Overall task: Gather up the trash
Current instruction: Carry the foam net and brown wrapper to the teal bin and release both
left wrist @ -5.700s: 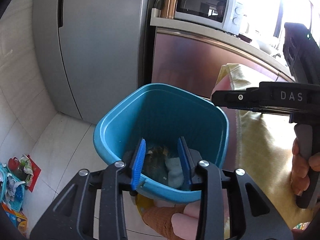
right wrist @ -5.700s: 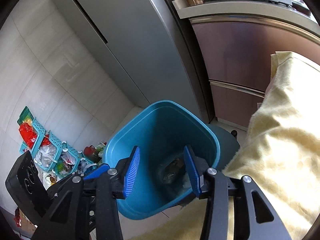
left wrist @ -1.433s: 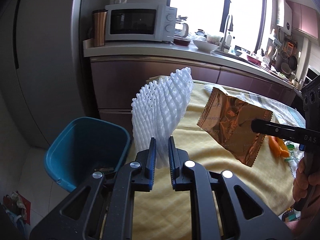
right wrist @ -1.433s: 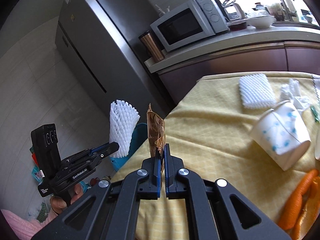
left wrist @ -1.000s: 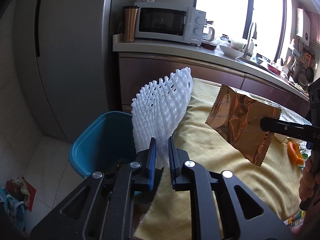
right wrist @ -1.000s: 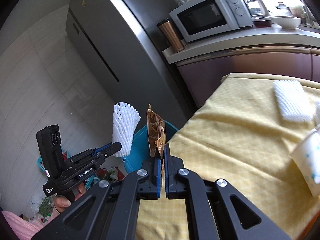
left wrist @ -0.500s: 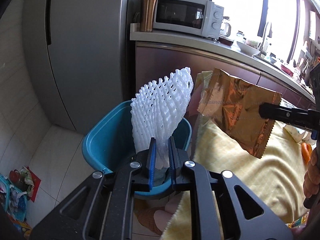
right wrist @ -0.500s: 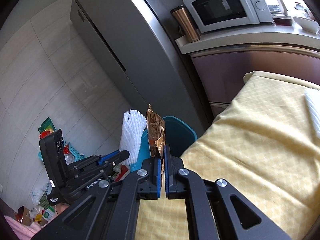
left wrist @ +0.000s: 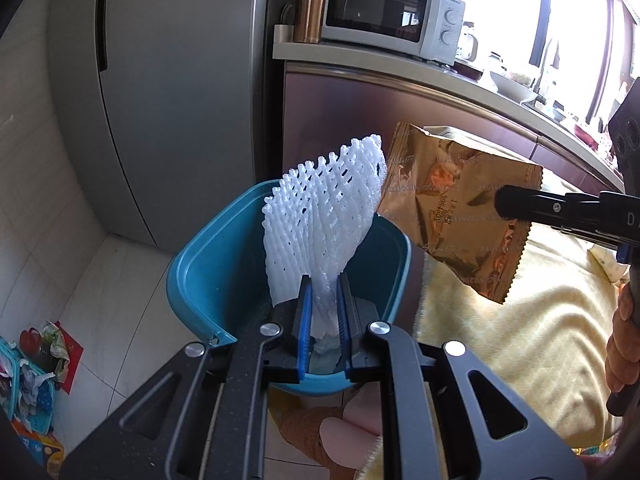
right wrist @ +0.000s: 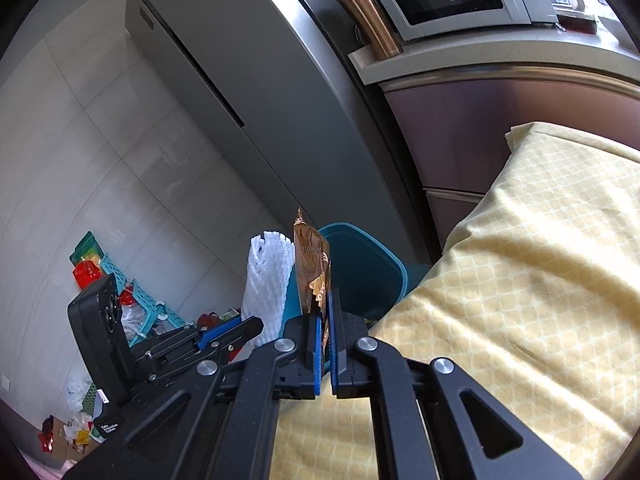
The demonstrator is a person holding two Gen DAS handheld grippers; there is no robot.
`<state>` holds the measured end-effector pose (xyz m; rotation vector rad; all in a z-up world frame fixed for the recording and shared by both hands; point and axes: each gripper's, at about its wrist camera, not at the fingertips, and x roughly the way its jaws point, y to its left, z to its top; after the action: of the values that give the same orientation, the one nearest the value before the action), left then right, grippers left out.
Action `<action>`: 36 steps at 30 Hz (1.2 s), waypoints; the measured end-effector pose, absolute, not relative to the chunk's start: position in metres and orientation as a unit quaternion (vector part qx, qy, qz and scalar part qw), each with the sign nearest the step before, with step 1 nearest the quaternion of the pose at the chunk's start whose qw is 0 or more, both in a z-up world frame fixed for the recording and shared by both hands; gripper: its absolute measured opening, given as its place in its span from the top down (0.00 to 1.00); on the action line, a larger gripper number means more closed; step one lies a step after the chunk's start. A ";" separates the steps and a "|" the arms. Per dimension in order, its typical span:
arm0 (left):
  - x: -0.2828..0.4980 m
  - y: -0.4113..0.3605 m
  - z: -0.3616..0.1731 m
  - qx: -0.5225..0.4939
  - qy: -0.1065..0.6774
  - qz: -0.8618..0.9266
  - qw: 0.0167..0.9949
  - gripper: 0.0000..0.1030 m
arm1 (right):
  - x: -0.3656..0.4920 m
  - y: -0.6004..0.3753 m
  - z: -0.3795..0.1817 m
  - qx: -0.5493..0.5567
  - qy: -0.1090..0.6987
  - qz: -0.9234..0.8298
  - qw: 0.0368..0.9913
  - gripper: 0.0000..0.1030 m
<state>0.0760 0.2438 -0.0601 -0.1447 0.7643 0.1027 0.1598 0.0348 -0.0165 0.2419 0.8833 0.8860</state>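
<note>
The left gripper (left wrist: 323, 312) pinches a soft, light foam net (left wrist: 320, 216) at its base; the right gripper (right wrist: 325, 332) pinches a thin, crinkly foil wrapper (left wrist: 460, 208) by one edge above the bin (left wrist: 208, 264).

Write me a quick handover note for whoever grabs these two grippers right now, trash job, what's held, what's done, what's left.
Left gripper: shut on the white foam fruit net, which is held over the open teal bin.
Right gripper: shut on the gold snack wrapper, held near the bin's rim, beside the net, at the edge of the table with the yellow tablecloth.
Done: both pieces are picked up and brought to the bin, which already holds some trash at the bottom.
Left: release the net and the wrapper into the bin. Whether more trash is left on the table cannot be seen in these views.
</note>
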 end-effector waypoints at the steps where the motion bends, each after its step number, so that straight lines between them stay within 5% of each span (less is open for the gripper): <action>1: 0.078 0.244 -0.061 -0.071 0.373 0.050 0.924 0.88 | 0.161 0.037 -0.018 0.113 0.414 0.413 0.804 0.98; 27: 0.105 0.251 -0.091 -0.077 0.406 0.070 0.908 0.87 | 0.198 0.097 -0.053 0.089 0.465 0.371 0.799 0.96; 36: 0.111 0.251 -0.104 -0.086 0.419 0.077 0.901 0.77 | 0.205 0.101 -0.061 0.089 0.487 0.371 0.786 0.90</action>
<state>0.1114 0.2511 -0.1039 -0.1780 0.8662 0.1593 0.2048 0.1011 -0.0609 0.1929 1.0489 0.7992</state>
